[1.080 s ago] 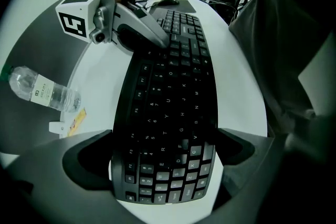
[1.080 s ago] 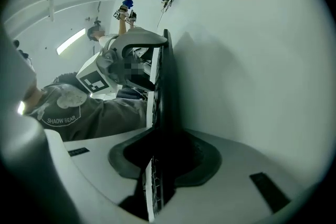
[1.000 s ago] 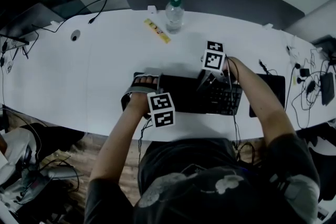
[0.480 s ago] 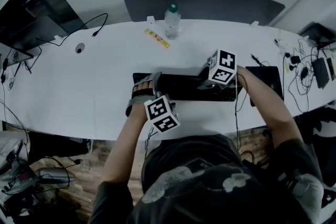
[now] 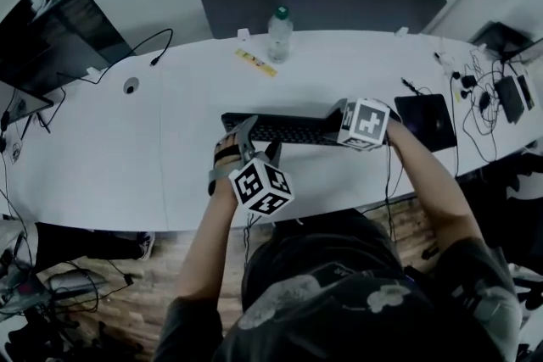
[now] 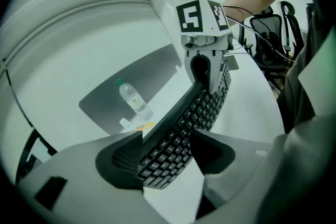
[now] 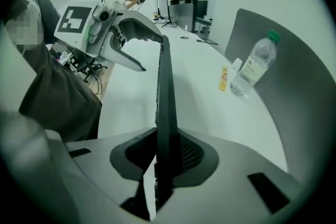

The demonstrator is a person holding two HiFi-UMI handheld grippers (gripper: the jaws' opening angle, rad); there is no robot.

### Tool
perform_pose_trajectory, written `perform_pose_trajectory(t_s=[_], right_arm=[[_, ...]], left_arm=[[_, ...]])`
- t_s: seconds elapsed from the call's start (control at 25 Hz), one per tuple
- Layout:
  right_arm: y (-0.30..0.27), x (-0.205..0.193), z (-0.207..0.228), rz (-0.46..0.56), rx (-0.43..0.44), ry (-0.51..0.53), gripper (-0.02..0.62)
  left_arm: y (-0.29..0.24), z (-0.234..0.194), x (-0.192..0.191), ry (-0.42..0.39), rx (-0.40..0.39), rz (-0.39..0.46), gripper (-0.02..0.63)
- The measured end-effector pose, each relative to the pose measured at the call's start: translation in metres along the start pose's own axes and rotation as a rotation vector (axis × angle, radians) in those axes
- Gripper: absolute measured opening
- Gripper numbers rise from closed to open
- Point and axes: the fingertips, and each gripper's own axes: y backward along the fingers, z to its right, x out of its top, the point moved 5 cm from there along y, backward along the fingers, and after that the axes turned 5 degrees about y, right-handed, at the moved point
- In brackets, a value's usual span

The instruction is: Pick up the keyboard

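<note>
Head view: keyboard (image 5: 284, 130) centre frame, tilted, held above table (image 5: 170, 123). Left gripper (image 5: 259, 140) jaws, just been closing, half-open, clamp its left end; right gripper (image 5: 338, 119), narrow gap, clamps right end.

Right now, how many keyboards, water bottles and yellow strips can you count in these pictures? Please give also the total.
Keyboard: 1
Water bottle: 1
Yellow strip: 1
Total: 3

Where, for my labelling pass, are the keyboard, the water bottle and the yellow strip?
keyboard (image 5: 293, 130): head view, middle of its keys.
water bottle (image 5: 277, 38): head view, clear body.
yellow strip (image 5: 254, 61): head view, its middle.
</note>
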Motion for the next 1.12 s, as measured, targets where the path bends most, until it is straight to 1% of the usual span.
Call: perform_pose_trajectory(t_s=[0.12,0.24,0.32,0.44,0.56,0.64,0.76,0.84,0.96,1.12], right_arm=[[0.003,0.000,-0.006,-0.041,-0.012,-0.008,0.086],[0.003,0.001,-0.016,-0.069,-0.006,-0.001,0.080],[0.000,0.003,-0.021,-0.064,-0.004,0.012,0.072],[-0.003,0.007,-0.024,-0.034,-0.035,0.021,0.069],[-0.004,0.010,-0.022,-0.011,-0.065,0.021,0.067],[-0.005,0.010,-0.017,0.012,-0.104,0.033,0.067],[-0.005,0.004,-0.010,0.031,-0.173,0.050,0.067],[-0.002,-0.004,-0.009,0.046,-0.195,0.050,0.067],[0.009,-0.015,-0.013,0.097,-0.197,0.043,0.067],[0.031,-0.020,-0.016,0.215,-0.166,0.049,0.067]], left_arm=[[0.008,-0.014,-0.007,0.054,0.103,0.041,0.174],[0.017,-0.021,-0.018,0.116,0.188,0.059,0.054],[0.021,-0.024,-0.025,0.163,0.227,0.056,0.012],[0.026,-0.025,-0.036,0.234,0.258,0.048,0.003],[0.027,-0.024,-0.045,0.286,0.277,0.031,0.003],[0.027,-0.023,-0.051,0.307,0.291,0.006,0.003],[0.029,-0.017,-0.054,0.317,0.326,-0.036,0.003],[0.034,-0.010,-0.053,0.352,0.351,-0.052,0.003],[0.042,0.005,-0.044,0.406,0.401,-0.071,0.003],[0.052,0.027,-0.024,0.397,0.496,-0.110,0.003]])
